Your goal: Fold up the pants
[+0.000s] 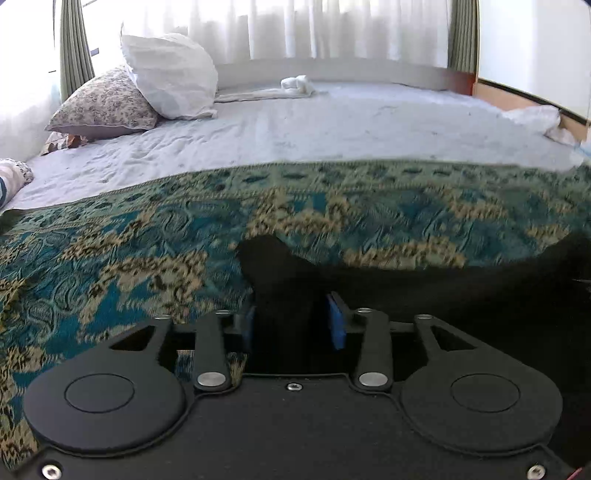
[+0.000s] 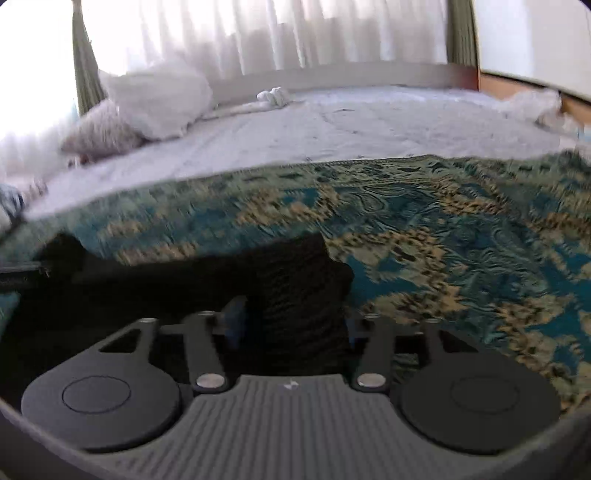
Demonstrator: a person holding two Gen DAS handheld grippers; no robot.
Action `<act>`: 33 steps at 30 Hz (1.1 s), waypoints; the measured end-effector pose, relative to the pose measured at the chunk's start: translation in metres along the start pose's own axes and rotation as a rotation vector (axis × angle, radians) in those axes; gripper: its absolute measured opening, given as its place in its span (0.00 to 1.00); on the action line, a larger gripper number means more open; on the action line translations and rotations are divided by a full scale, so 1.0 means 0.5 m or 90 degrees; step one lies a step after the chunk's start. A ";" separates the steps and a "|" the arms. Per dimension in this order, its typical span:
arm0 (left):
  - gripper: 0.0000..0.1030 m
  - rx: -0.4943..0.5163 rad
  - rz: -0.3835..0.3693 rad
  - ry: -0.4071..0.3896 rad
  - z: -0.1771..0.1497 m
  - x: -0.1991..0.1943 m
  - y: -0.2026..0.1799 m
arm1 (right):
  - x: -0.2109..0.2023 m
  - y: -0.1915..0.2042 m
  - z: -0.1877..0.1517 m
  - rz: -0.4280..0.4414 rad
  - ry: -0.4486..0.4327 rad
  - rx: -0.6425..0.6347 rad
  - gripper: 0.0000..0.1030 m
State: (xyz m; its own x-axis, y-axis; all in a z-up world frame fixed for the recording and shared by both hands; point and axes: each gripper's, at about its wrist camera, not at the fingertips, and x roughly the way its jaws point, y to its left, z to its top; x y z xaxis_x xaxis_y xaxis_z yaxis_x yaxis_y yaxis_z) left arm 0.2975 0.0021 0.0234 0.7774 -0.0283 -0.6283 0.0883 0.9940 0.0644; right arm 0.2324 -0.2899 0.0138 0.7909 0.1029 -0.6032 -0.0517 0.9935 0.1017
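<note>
Left wrist view: left gripper (image 1: 295,325) clamps black pants (image 1: 424,284); right gripper (image 2: 295,325) clamps them too, above the patterned blanket (image 2: 461,240).

Daylight glares through the sheer curtains (image 1: 295,26), fisheye bends the edges, and motion blur smears the patterned blanket (image 2: 443,240).

Bed (image 1: 332,122) w/ patterned blanket (image 1: 147,240), pillows (image 1: 170,74), pants (image 1: 406,288).

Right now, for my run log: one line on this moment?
left gripper: shut on black pants | right gripper: shut on black pants | over patterned blanket
</note>
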 end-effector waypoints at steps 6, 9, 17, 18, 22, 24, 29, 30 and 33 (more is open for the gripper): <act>0.59 0.016 0.023 -0.003 -0.018 -0.040 -0.006 | -0.062 -0.016 -0.021 -0.033 -0.012 -0.026 0.85; 0.64 0.026 0.028 -0.001 -0.033 -0.074 -0.012 | -0.102 -0.003 -0.037 -0.064 -0.028 -0.064 0.87; 0.68 0.004 -0.020 0.011 -0.105 -0.170 -0.030 | -0.171 0.019 -0.085 -0.080 -0.025 -0.064 0.88; 0.69 0.000 -0.025 0.010 -0.114 -0.179 -0.030 | -0.171 0.020 -0.091 -0.082 -0.020 -0.061 0.88; 0.71 0.004 -0.017 0.012 -0.143 -0.199 -0.033 | -0.166 0.018 -0.113 -0.083 -0.014 -0.053 0.89; 0.71 0.001 -0.014 0.016 -0.153 -0.202 -0.031 | -0.164 0.011 -0.114 -0.082 -0.009 -0.030 0.90; 0.72 -0.040 -0.022 0.020 -0.160 -0.229 -0.019 | -0.210 0.021 -0.121 -0.078 -0.040 -0.001 0.90; 0.75 -0.045 -0.025 0.015 -0.164 -0.241 -0.020 | -0.222 0.028 -0.125 -0.078 -0.049 -0.005 0.90; 0.82 -0.048 -0.035 -0.002 -0.179 -0.273 -0.028 | -0.261 0.051 -0.145 -0.067 -0.072 -0.006 0.90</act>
State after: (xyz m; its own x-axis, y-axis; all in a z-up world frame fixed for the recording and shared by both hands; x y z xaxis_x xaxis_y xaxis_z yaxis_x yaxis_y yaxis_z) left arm 0.1346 0.0016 0.0389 0.7747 -0.0839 -0.6268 0.0845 0.9960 -0.0290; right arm 0.0840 -0.2745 0.0378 0.8561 -0.0077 -0.5168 0.0302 0.9989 0.0352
